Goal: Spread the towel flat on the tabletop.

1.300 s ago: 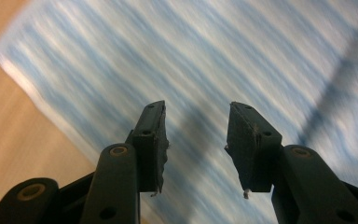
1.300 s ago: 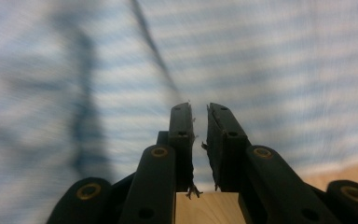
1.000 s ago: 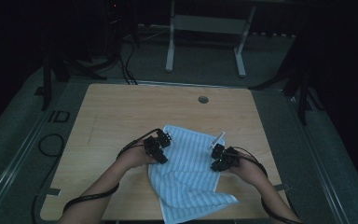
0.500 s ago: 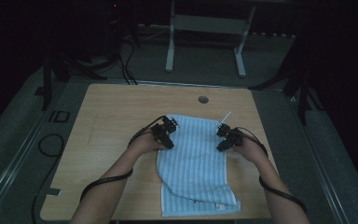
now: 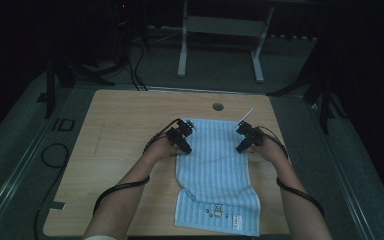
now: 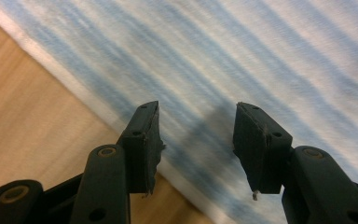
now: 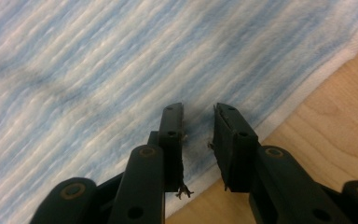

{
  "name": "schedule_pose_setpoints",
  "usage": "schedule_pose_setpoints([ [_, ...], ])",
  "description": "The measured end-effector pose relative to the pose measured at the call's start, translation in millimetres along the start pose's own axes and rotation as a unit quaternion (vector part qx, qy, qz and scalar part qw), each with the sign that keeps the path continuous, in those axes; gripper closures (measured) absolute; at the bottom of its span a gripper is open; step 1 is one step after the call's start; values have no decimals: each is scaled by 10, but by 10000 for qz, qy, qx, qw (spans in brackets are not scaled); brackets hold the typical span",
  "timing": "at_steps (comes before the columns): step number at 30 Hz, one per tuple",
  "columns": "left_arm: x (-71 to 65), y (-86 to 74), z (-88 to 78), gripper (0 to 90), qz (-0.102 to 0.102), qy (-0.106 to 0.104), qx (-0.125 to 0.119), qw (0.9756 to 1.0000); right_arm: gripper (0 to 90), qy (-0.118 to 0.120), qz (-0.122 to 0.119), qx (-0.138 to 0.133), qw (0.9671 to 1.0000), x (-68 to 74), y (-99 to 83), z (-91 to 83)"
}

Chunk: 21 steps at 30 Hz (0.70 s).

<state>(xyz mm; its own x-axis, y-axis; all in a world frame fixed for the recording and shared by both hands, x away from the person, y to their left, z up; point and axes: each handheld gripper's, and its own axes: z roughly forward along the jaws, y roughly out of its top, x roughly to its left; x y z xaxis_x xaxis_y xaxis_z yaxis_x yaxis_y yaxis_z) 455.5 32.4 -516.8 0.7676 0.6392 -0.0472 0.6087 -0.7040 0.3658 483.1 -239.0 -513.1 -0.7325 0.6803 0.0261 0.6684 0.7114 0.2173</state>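
left tool (image 5: 181, 136): bare bench (image 5: 120, 130) on its outer side, nothing standing there
right tool (image 5: 246, 137): narrow bare strip of bench on its outer side, bench edge near
between tools: flat towel (image 5: 215, 170) lying on the bench, low, no upright obstacle
ahead of tools: open wood, small round hole (image 5: 218, 106) near far edge
cables: trail back along both forearms
beyond bench: table legs (image 5: 182, 45) on the floor, well apart

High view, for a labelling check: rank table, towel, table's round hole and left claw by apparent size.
1. Table
2. Towel
3. Left claw
4. Round hole
The claw sits nearer the camera, so that last ranking is unsure.
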Motion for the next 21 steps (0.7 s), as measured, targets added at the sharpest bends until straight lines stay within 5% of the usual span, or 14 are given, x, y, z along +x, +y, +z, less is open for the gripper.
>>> schedule_pose_setpoints([
  [2, -100, -44, -106, 512, 117, 36, -65, 9999, 719, 159, -195, -161, 9996, 90, -26, -82],
  [7, -450, -319, -333, 528, 779, -34, 70, 9969, 798, 334, -803, -272, 9958, 458, -212, -273],
  [12, -838, -711, -605, 531, 1070, -252, -195, 9937, 835, 471, -995, -515, 9926, 771, -484, -414],
  [15, -1105, -944, -710, 624, 1363, -446, -165, 9895, 858, 463, -1154, -503, 9910, 907, -613, -466],
  [16, -1194, -1004, -729, 674, 1532, -364, -120, 9875, 858, 445, -1248, -459, 9901, 950, -642, -479],
  [21, -1500, -1160, -677, 873, 1775, -661, -10, 9819, 858, 350, -1337, -432, 9895, 1040, -694, -533],
])
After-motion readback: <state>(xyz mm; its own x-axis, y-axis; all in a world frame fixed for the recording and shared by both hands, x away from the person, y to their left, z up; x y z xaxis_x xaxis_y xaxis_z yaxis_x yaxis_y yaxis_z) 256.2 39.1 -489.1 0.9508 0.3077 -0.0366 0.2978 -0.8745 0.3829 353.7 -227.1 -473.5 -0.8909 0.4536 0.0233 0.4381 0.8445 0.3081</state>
